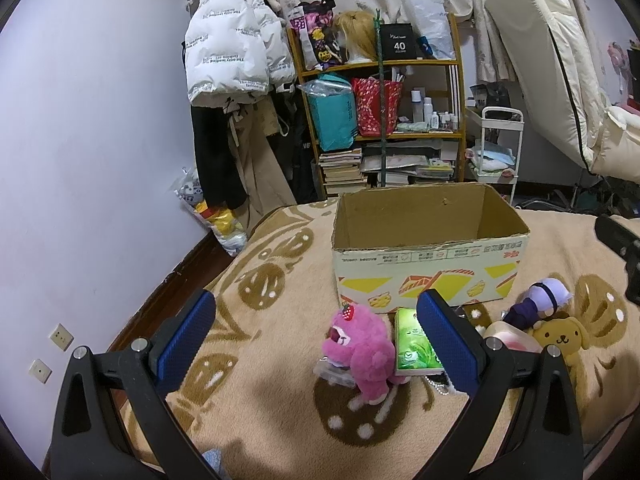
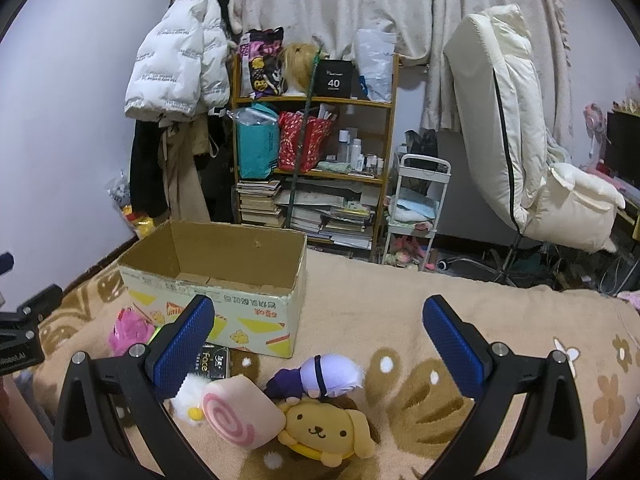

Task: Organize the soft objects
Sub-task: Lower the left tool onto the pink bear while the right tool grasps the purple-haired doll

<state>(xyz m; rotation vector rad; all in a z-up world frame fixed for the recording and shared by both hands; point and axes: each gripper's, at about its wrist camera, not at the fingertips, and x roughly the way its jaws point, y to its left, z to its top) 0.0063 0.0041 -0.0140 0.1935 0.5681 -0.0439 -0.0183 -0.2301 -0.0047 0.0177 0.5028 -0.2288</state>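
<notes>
An open, empty cardboard box point(image 1: 428, 256) stands on the beige blanket point(image 1: 280, 360); it also shows in the right wrist view point(image 2: 216, 284). A pink plush bear point(image 1: 362, 352) lies in front of it, between the fingers of my open left gripper point(image 1: 316, 332). A yellow dog plush point(image 2: 324, 430), a purple-haired doll point(image 2: 320, 376) and a pink swirl roll plush point(image 2: 240, 412) lie between the fingers of my open right gripper point(image 2: 318, 332). Both grippers hover empty above the toys.
A green tissue pack point(image 1: 416, 344) lies beside the bear. A black "Face" packet point(image 2: 210, 362) lies by the box. A cluttered shelf point(image 1: 380, 120), a white cart point(image 2: 416, 208), hanging coats point(image 1: 232, 40) and a cream chair point(image 2: 520, 140) stand behind the bed.
</notes>
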